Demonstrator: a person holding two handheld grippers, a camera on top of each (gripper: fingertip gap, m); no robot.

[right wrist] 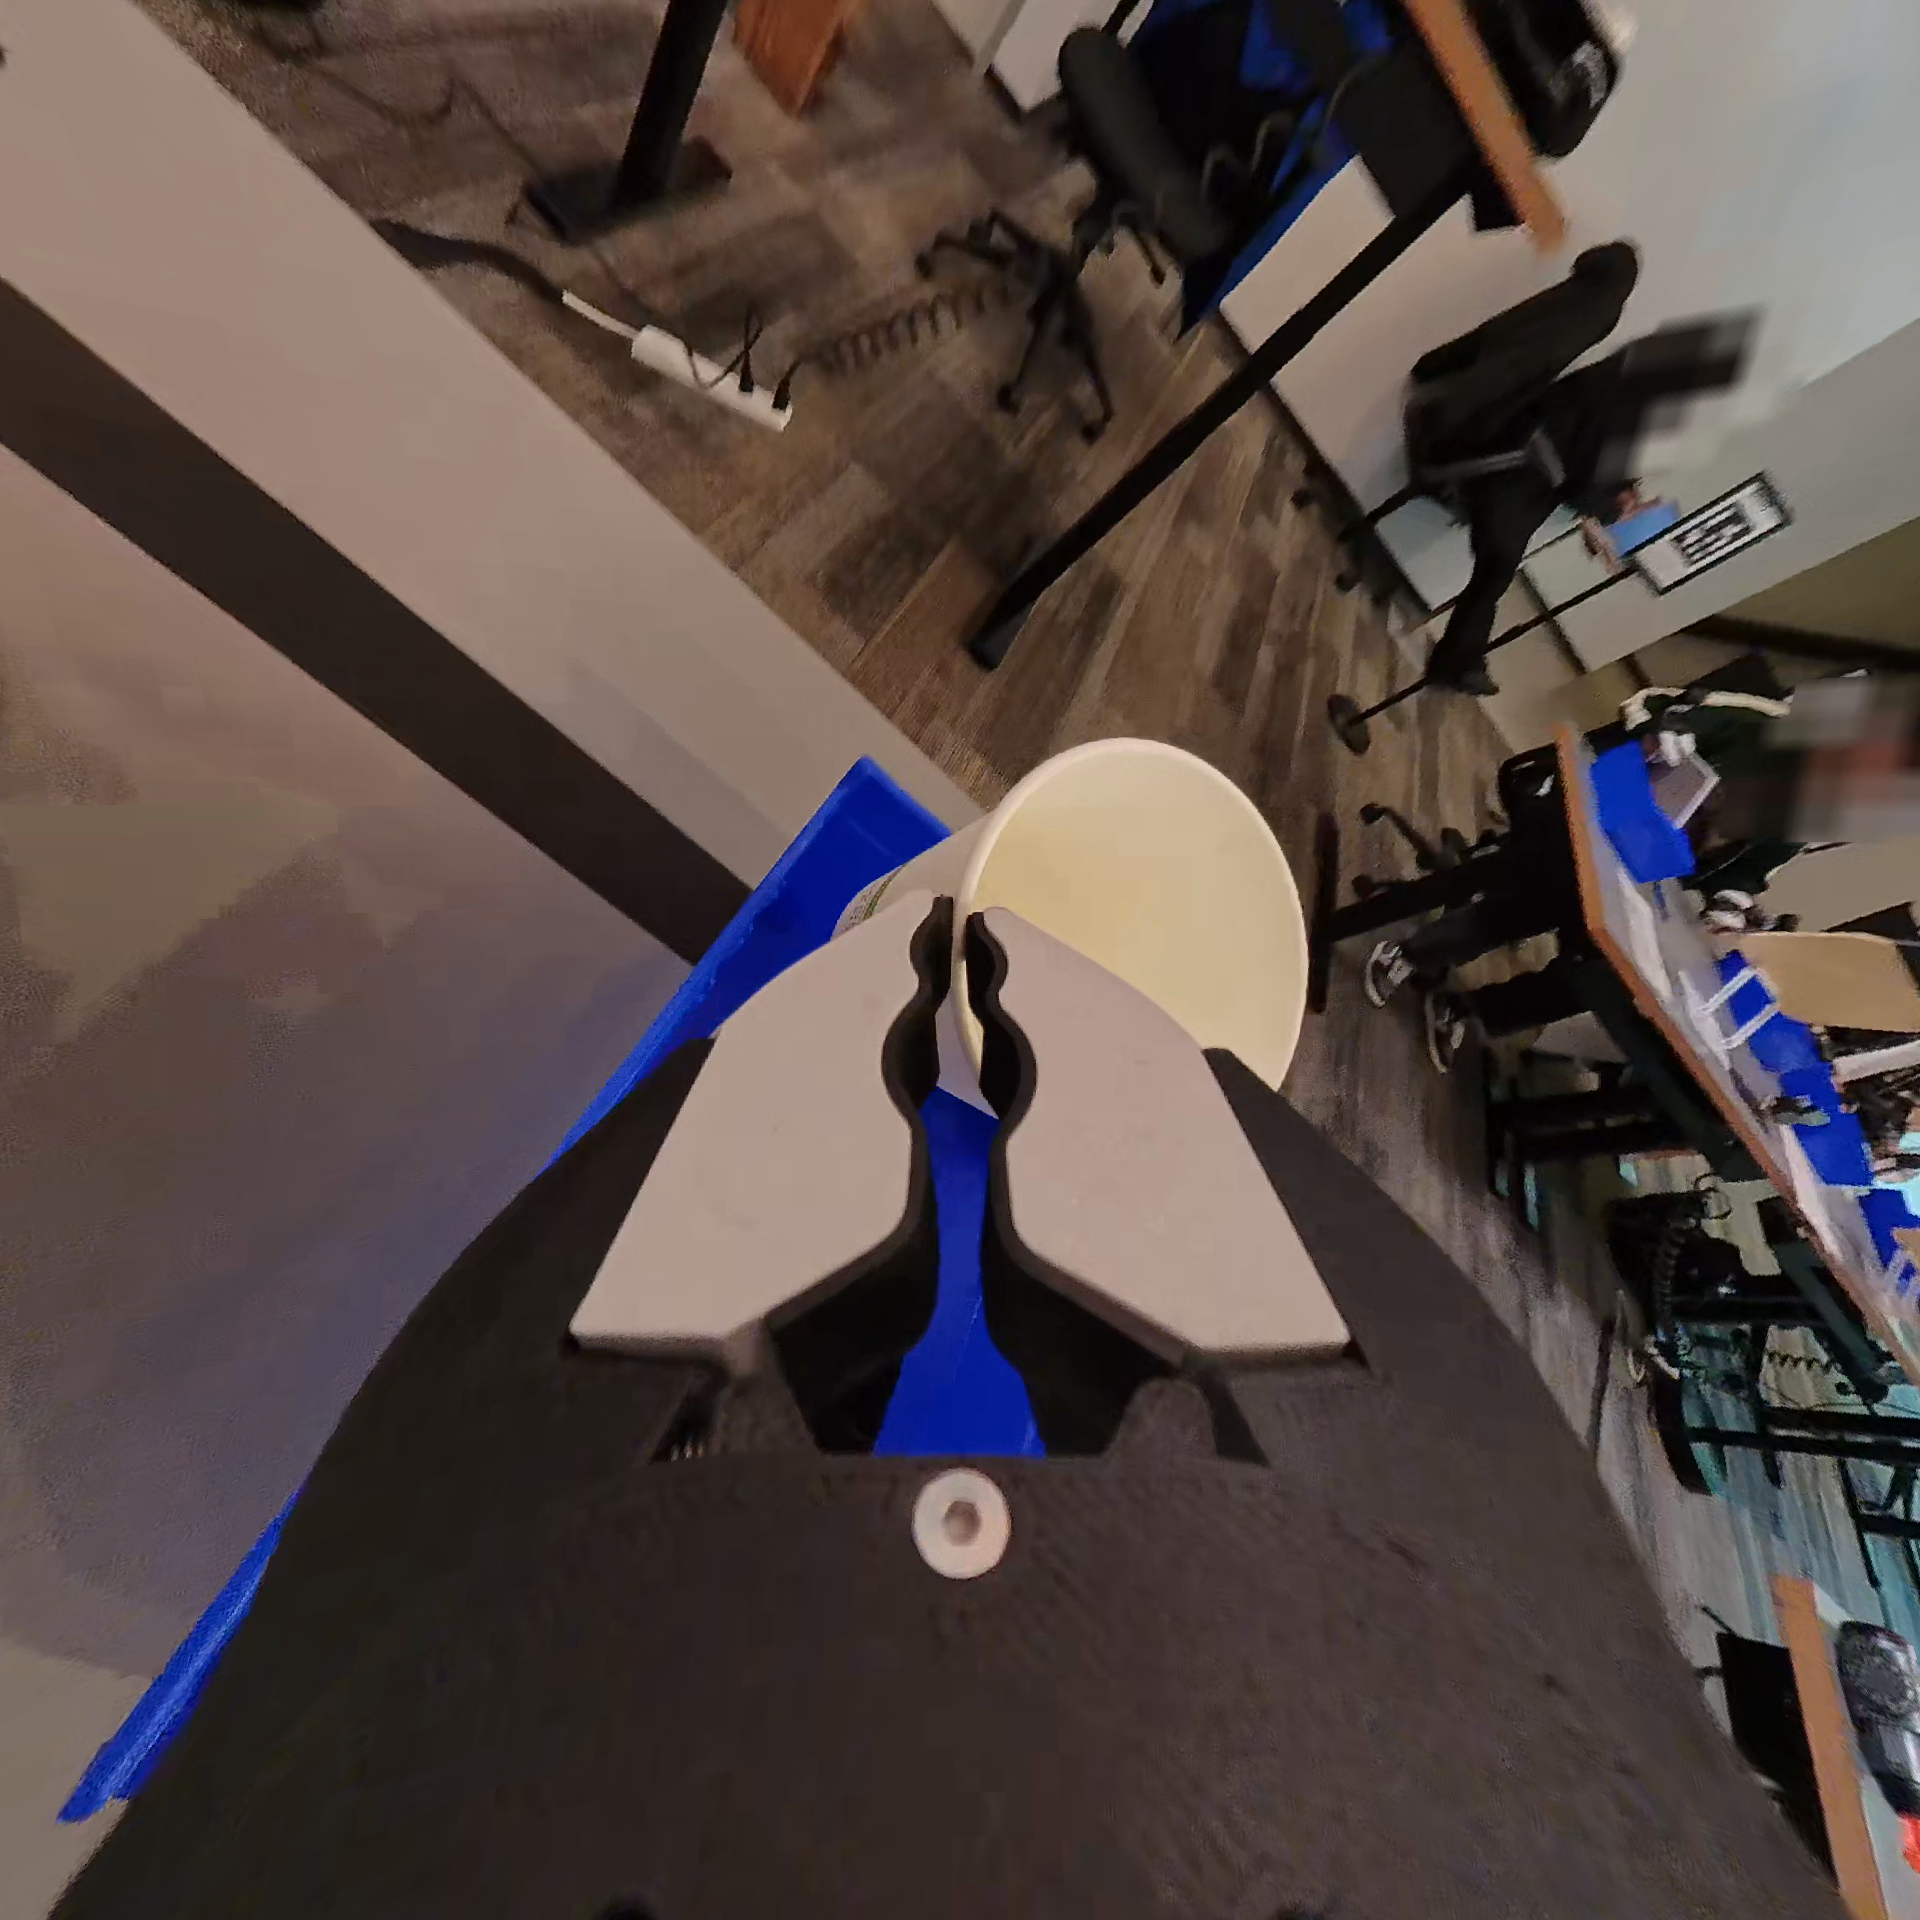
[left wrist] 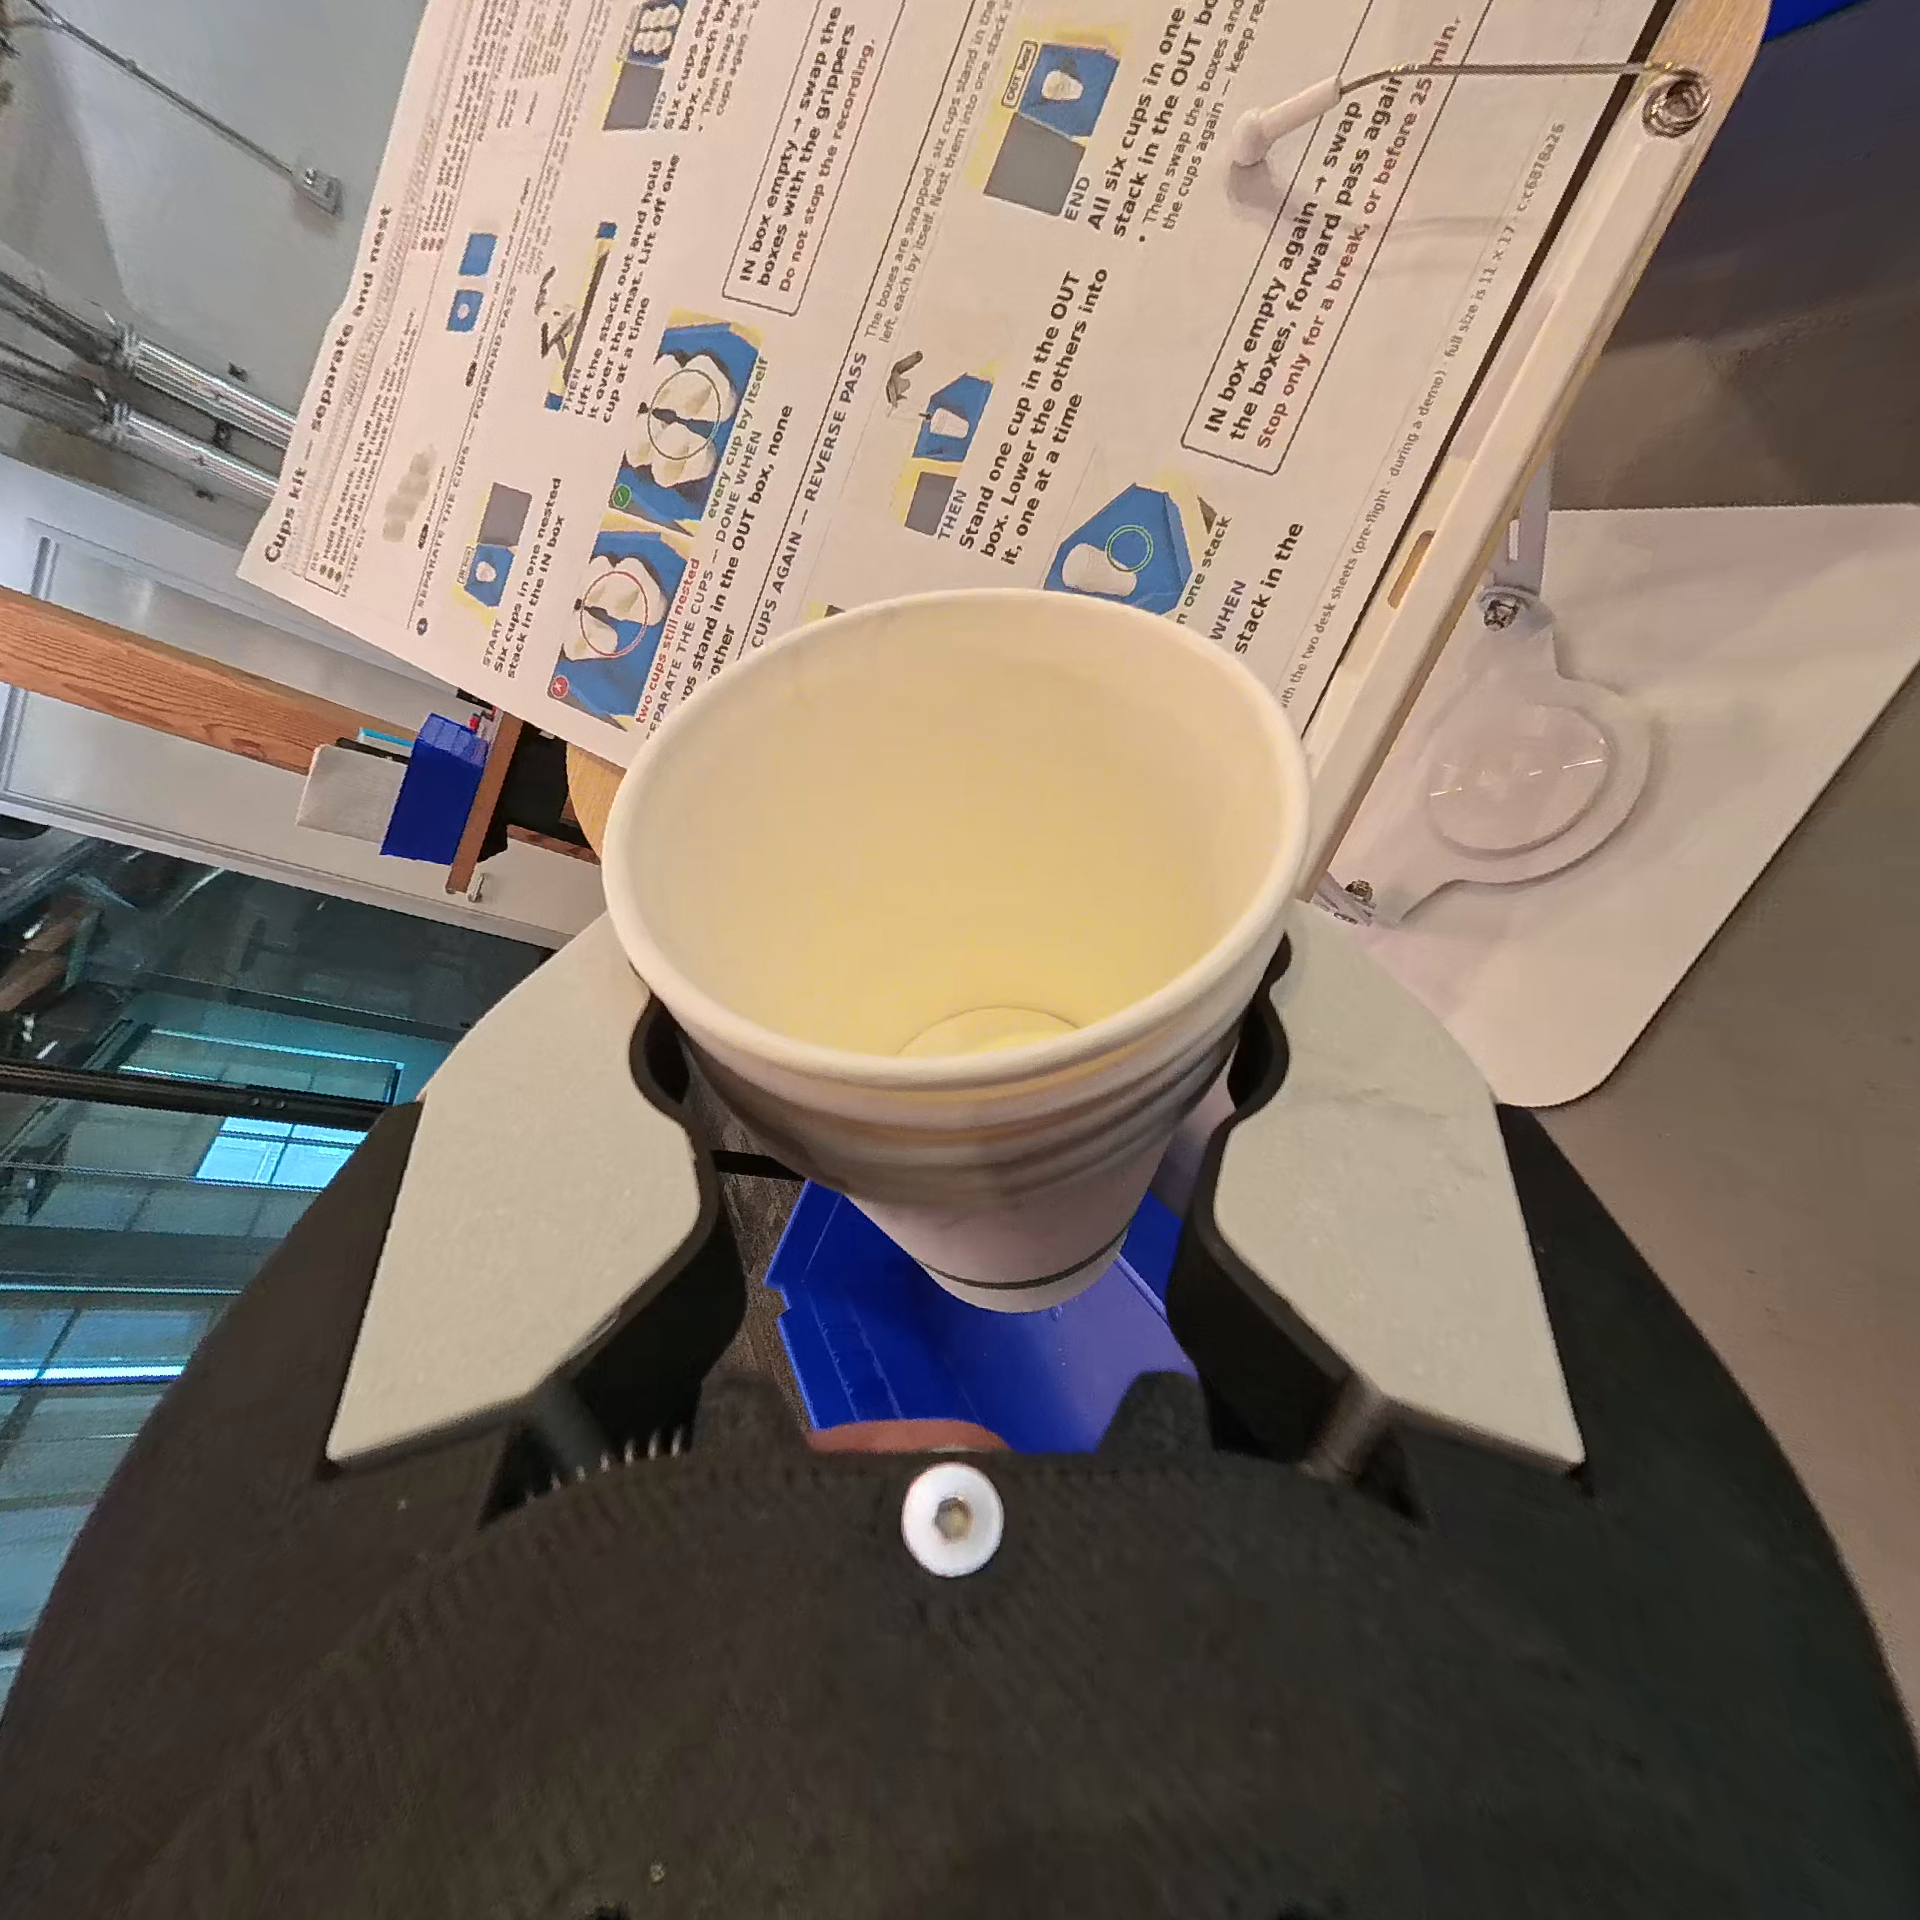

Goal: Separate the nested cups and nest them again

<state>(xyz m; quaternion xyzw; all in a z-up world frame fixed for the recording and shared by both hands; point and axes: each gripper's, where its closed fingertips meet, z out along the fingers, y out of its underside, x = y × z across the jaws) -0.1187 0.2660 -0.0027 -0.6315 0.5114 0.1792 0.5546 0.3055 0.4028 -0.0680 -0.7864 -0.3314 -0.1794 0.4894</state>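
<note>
In the left wrist view my left gripper (left wrist: 961,1039) is shut around a stack of nested white paper cups (left wrist: 956,862). The pads press on both sides of the stack just below the rims, and the mouth faces the camera. A blue bin (left wrist: 935,1351) lies below it. In the right wrist view my right gripper (right wrist: 961,935) is shut on the wall of a single white paper cup (right wrist: 1143,904). One finger is inside the rim and one outside. The cup is tilted on its side over a blue bin (right wrist: 831,862).
An instruction sheet on a clipboard stand (left wrist: 935,312) rises behind the stack, with a white mat (left wrist: 1662,779) to its right. The right wrist view shows the grey table top (right wrist: 260,831), the floor, office chairs (right wrist: 1143,156), desks and a seated person (right wrist: 1507,416). The left gripper's tips are roughly 45 cm from the right gripper's.
</note>
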